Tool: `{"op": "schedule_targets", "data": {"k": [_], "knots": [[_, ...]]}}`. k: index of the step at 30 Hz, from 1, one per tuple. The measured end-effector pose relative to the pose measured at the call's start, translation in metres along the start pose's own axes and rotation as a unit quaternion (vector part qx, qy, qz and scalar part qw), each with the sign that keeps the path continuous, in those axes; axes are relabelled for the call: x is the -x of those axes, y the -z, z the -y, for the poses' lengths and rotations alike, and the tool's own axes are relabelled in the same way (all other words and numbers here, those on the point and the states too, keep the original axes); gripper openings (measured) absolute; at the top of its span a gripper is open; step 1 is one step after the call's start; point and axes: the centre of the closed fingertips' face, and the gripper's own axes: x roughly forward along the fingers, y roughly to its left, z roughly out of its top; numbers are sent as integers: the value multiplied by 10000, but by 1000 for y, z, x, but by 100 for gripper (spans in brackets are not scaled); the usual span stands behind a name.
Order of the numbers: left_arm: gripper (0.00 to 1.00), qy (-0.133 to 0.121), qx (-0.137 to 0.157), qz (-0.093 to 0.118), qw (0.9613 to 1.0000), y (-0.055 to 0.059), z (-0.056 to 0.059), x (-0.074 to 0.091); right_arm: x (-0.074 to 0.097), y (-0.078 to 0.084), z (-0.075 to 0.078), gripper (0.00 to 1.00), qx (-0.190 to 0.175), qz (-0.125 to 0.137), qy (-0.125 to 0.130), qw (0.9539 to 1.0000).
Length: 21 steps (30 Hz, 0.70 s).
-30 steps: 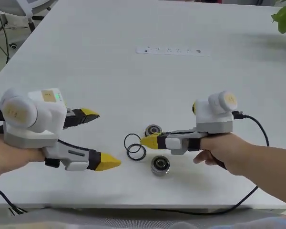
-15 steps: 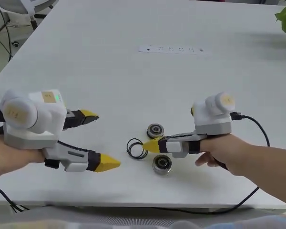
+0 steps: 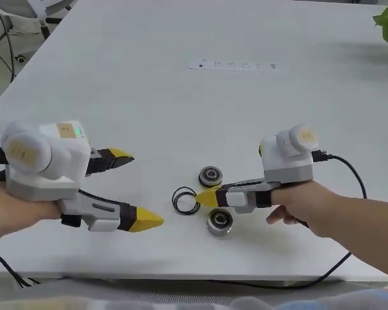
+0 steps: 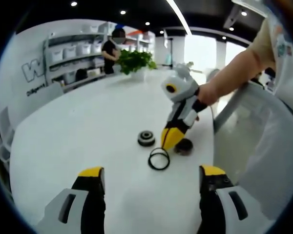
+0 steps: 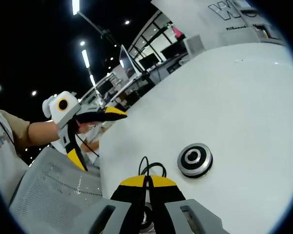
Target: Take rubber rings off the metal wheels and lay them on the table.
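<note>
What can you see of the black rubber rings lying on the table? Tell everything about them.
The rubber rings are thin black loops, seemingly two, overlapping and lying flat on the white table. They sit off the two metal wheels, just left of them in the head view. The tip of the shut right gripper meets their edge; whether it pinches one is unclear.

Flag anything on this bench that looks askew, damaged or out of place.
Nothing stands out. Two rubber rings lie flat and overlapping on the table, beside the two metal wheels, which also lie flat. The right gripper, jaws shut, points at the rings. The left gripper hangs open, apart from them.
</note>
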Motion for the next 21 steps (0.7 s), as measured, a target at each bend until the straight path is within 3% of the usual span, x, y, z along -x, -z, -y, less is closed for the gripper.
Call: {"op": "schedule_targets", "data": {"k": [21], "knots": [[80, 76, -16, -53, 10000, -1, 2, -4, 3, 0, 5, 11, 204, -152, 107, 9996]]}}
